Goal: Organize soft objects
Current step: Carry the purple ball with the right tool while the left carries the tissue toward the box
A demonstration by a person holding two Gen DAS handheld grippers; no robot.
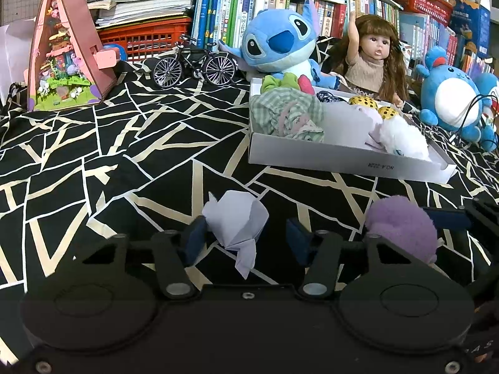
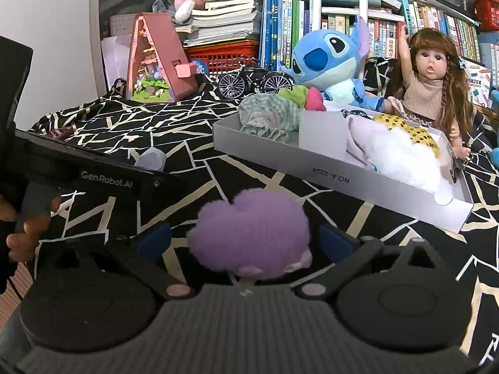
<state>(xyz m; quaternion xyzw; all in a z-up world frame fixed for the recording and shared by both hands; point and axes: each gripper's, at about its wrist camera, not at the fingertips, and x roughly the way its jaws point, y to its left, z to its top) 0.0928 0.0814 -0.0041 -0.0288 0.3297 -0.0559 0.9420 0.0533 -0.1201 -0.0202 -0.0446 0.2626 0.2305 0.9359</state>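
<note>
A pale lavender cloth piece (image 1: pixel 237 222) lies on the black patterned tablecloth between the fingers of my left gripper (image 1: pixel 246 238), which is open; the left finger touches it, the right stands apart. A fuzzy purple plush (image 2: pixel 251 233) sits between the fingers of my right gripper (image 2: pixel 246 240), open, with gaps on both sides. The plush also shows in the left wrist view (image 1: pixel 402 226). A white shallow box (image 1: pixel 343 152) ahead holds a green checked cloth (image 1: pixel 287 113), a white fluffy item (image 1: pixel 402 138) and yellow sequined pieces (image 1: pixel 363 102).
Behind the box sit a blue Stitch plush (image 1: pixel 277 45), a doll (image 1: pixel 374 59) and a round blue plush (image 1: pixel 449 99). A model bicycle (image 1: pixel 195 64), a pink triangular dollhouse (image 1: pixel 67 50), red baskets and bookshelves stand at the back. The left gripper's body (image 2: pixel 78 168) crosses the right view.
</note>
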